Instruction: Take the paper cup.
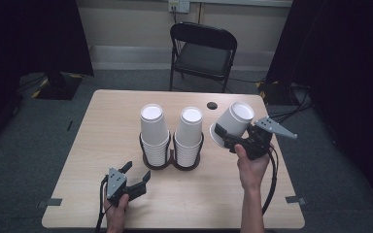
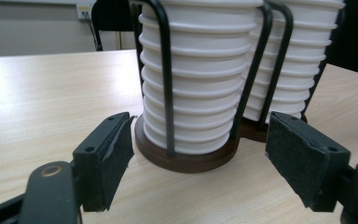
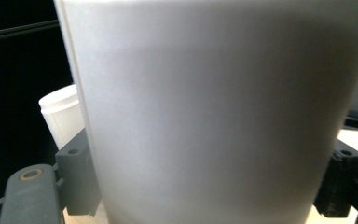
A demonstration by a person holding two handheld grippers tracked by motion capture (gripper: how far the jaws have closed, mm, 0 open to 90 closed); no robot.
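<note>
While clamped: cup (image 1: 233,122) (tilted).

Black two-jaw grippers (image 1: 137,176), grey triangular top plates, trailing black cables.

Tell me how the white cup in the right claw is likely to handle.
The cup looks like thin paper, so it is probably very light and would dent if squeezed hard. Its smooth, tapered wall could slip between the right claw pads. It is held tilted, upside down; laid on the table on its side, it would likely roll in a curve.
</note>
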